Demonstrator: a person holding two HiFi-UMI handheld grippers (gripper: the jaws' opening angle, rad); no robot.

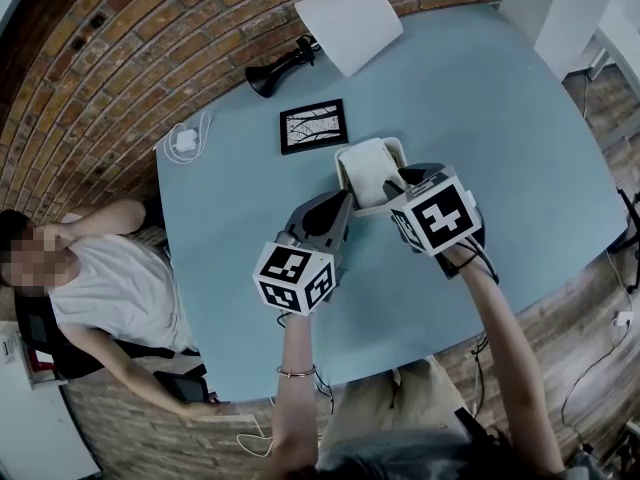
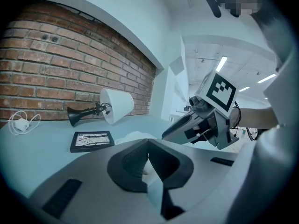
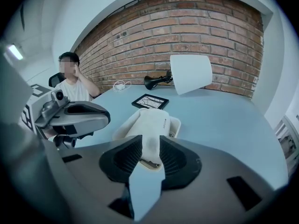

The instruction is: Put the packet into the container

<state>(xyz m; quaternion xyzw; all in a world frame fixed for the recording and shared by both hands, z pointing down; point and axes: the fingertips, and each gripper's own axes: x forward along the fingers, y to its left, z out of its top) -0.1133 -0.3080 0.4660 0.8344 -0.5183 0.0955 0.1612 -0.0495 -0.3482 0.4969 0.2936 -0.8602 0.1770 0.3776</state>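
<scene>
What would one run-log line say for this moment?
step: release | right gripper: jaws opening, packet between them | packet: resting in container | left gripper: shut, empty

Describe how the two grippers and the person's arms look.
The left claw and right claw have grey shells, black ribbed pads and a white cube with black square markers. A dark cable trails at the right wrist; a bracelet circles the left. No sleeves show. The right claw's jaws are opening around the packet.
</scene>
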